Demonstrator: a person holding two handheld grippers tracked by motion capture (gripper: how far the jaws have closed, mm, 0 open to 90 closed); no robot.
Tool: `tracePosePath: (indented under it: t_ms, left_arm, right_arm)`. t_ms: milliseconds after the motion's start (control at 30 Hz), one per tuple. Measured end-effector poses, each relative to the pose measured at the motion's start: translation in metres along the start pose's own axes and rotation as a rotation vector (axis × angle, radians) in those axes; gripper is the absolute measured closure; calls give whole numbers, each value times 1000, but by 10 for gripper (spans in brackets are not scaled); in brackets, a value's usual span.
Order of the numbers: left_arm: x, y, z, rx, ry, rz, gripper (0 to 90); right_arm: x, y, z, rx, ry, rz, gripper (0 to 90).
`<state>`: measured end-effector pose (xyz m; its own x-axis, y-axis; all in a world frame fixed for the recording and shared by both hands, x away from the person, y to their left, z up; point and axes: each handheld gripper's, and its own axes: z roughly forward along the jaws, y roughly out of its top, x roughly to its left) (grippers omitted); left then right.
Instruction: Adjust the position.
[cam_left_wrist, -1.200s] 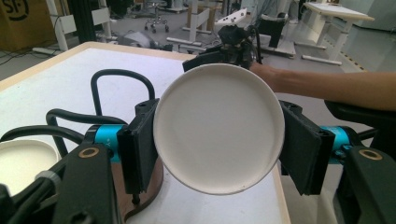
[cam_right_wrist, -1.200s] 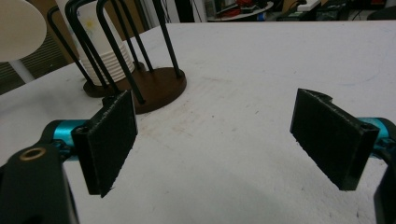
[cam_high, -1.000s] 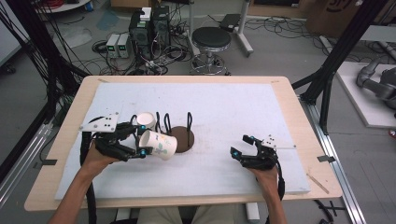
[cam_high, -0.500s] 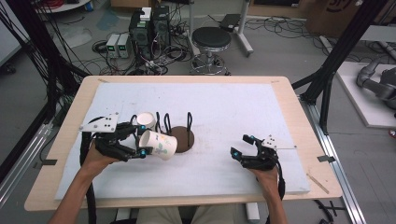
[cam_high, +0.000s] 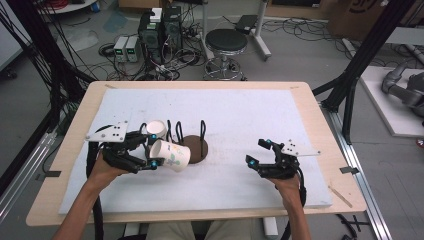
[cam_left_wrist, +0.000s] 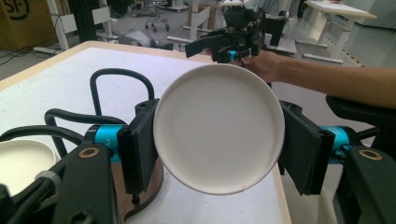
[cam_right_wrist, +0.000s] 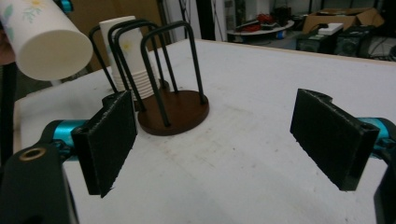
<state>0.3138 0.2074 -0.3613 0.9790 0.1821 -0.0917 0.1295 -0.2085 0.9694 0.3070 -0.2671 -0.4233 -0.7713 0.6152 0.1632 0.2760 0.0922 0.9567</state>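
Observation:
A white paper cup (cam_high: 172, 156) with a floral print lies on its side in the air, and my left gripper (cam_high: 150, 150) is shut on it. In the left gripper view the cup's round end (cam_left_wrist: 218, 133) faces the camera, and both pads (cam_left_wrist: 140, 144) press on its sides. Just beyond stands a black wire cup holder (cam_high: 192, 142) on a round brown base, with a stack of white cups (cam_high: 156, 129) at its left end. My right gripper (cam_high: 256, 151) hovers low over the white mat to the right, open and with nothing between its jaws (cam_right_wrist: 224, 140).
A white mat (cam_high: 240, 110) covers most of the wooden table (cam_high: 310, 100). The right gripper view has the held cup (cam_right_wrist: 44, 39) at upper left and the holder (cam_right_wrist: 170, 107) with the cup stack (cam_right_wrist: 128, 60) ahead. Black frame posts stand at both table sides.

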Motion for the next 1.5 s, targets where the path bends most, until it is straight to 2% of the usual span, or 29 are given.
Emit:
tracePosePath:
  t_ms: [33, 133, 167, 300, 500, 733, 900, 1200, 1500]
  left_arm:
    - [0, 0, 0, 2, -1, 2, 353]
    - [-1, 1, 2, -1, -4, 3, 353]
    - [-1, 1, 2, 2, -2, 4, 353]
    - [-1, 1, 5, 2, -5, 8, 352]
    - [-2, 1, 9, 1, -11, 7, 353]
    - [-3, -1, 13, -7, -12, 8, 353]
    - [-5, -2, 17, 4, -14, 11, 353]
    - [-5, -3, 21, -2, -22, 12, 353]
    - [-5, -6, 25, -36, -14, 0, 353]
  right_arm:
    - [1, 5, 1, 3, 27, -8, 151]
    - [4, 9, 3, 6, 49, -18, 150]
    - [6, 13, 5, 9, 75, -27, 151]
    - [9, 20, 11, 18, 109, -48, 151]
    - [14, 27, 16, 24, 146, -62, 150]
    - [21, 40, 19, 20, 188, -100, 151]
    - [27, 50, 20, 24, 224, -119, 151]
    - [39, 67, 33, 48, 289, -168, 150]
    - [46, 77, 44, 60, 339, -187, 150]
